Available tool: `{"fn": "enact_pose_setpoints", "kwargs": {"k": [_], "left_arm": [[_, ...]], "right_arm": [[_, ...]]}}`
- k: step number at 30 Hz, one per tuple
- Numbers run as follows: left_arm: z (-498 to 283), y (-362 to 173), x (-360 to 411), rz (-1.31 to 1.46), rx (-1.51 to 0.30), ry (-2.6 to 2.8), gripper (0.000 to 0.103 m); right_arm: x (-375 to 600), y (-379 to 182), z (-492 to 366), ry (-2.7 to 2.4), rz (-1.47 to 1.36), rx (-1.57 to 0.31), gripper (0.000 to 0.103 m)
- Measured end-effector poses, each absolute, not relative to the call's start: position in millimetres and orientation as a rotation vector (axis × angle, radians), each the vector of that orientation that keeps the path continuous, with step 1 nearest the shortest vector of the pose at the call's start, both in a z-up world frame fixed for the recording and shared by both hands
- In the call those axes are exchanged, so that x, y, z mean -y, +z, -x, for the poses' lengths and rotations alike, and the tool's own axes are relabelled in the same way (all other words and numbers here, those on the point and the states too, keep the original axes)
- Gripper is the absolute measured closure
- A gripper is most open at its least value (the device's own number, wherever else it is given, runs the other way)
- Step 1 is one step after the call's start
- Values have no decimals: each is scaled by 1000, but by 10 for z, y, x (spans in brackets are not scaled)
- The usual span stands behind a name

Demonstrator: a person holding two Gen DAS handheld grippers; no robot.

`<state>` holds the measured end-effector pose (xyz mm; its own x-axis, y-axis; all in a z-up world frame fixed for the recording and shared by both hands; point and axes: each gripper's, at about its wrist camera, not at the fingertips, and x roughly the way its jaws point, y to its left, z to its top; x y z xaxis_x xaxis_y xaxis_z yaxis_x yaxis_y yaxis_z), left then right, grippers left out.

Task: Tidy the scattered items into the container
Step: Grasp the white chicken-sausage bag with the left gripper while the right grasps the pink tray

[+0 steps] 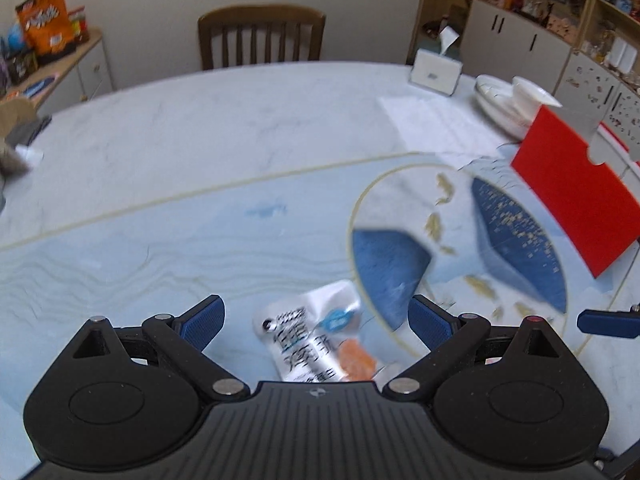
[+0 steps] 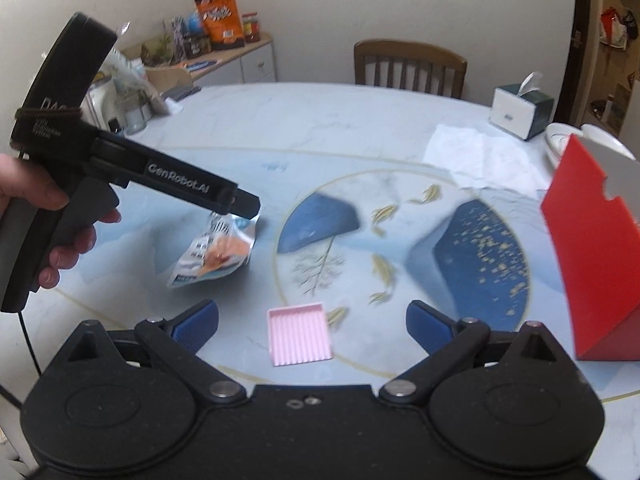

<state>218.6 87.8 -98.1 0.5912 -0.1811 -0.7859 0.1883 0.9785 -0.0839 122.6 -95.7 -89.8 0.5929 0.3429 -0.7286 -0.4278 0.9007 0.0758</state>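
Silver foil catches my eye first: one snack packet [image 2: 216,254], printed in black with an orange patch, hangs off the table with its top edge at the tip of my left gripper [image 2: 240,210], as the right wrist view shows it. From my left wrist camera the same packet [image 1: 316,340] sits low between the blue pads [image 1: 204,322], which stand wide apart there, so I cannot tell whether the left jaws actually pinch it. My left hand [image 2: 48,216] wraps the handle.

My right gripper [image 2: 312,326] is spread wide, holding nothing, hovering over one pink ribbed tray [image 2: 300,334] that lies flat on the table between its fingers.

Count so far: one foil packet, one pink tray, one red container [image 2: 592,264] standing to the right, open at the top with a notched edge. In the left view the red container [image 1: 576,196] is well apart from the packet.

The table [image 1: 200,140] is pale marble-look, round, with a painted medallion of blue shapes and gold fish at its centre. Further back I count one tissue box [image 2: 520,110], one sheet of white paper [image 2: 476,156], and a stack of white dishes [image 1: 508,104] behind the container. One wooden chair [image 1: 260,36] stands at the far side against a plain wall. One sideboard [image 2: 240,60] on the left carries an orange snack bag [image 2: 220,20] among clutter.
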Motion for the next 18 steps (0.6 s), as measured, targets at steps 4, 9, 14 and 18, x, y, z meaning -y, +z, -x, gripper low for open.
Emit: {"fn": "enact_pose_setpoints", "kwargs": {"k": [4,9,14,18], "left_arm": [[-2229,-1091,-890,14,-950,-206,4],[-2282,-1149,-873,32,-961,-186,5],[-2315,-1219,-852,49,-977,-170,5],[-2297,-1268,-834,56,-984,-163,8]], "right_arm": [[880,-988,-1252,457,147,-836,6],[813,-1075,-1298,460,177,-852,9],[777,-1150,-1353,462,188,-869,13],[759,-1185,-1392,463,196,-879,17]]}}
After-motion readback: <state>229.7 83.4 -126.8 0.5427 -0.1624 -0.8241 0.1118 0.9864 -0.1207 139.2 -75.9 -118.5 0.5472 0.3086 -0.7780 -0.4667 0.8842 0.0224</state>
